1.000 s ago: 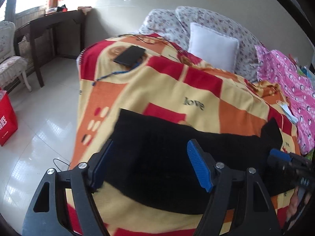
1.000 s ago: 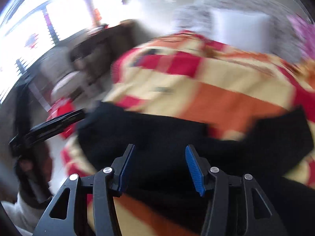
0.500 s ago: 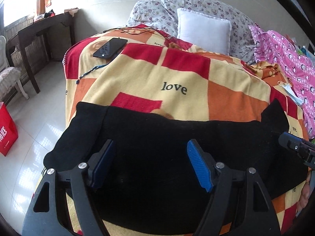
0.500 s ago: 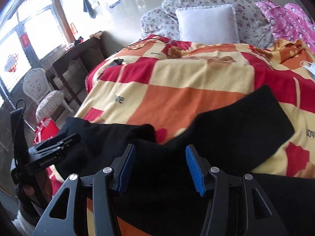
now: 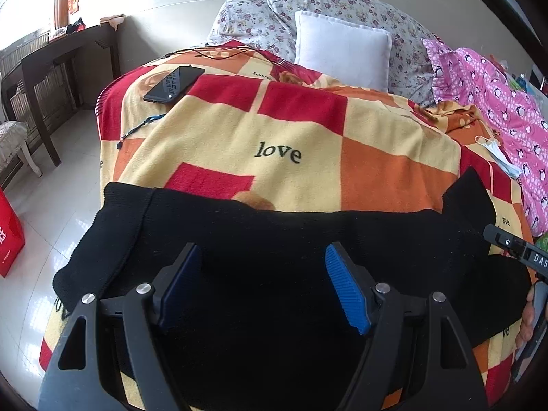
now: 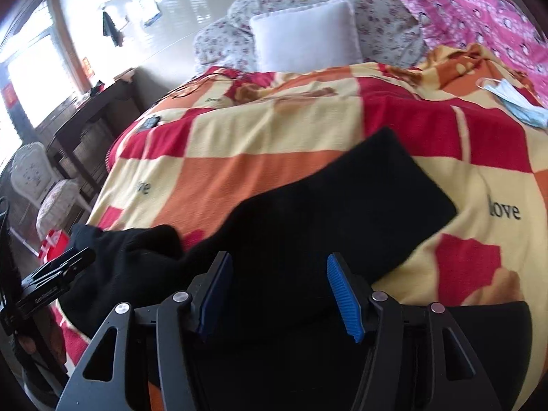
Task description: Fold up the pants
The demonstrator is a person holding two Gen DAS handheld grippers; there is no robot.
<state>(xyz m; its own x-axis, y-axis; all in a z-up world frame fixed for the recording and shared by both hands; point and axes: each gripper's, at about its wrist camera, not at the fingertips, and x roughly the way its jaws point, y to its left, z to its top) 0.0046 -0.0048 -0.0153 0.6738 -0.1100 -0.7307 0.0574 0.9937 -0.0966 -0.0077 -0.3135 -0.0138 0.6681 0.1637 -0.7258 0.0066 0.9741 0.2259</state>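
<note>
Both tongs are seen open and empty: the left tongs [image 5: 262, 286] and the right tongs [image 6: 277, 296], just opened wider, above the black pants [image 5: 274, 239] stretched crosswise under them on the bed's blanket [image 5: 308, 130].

The black pants [image 5: 281, 274] lie spread flat across the near end of the checked blanket [image 5: 308, 144], one leg end angled up toward the white pillow [image 5: 340, 49].

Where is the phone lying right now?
In the left wrist view the phone lies on the blanket near the bed's far left corner, left of the white pillow, with a cord just beyond it.
</note>
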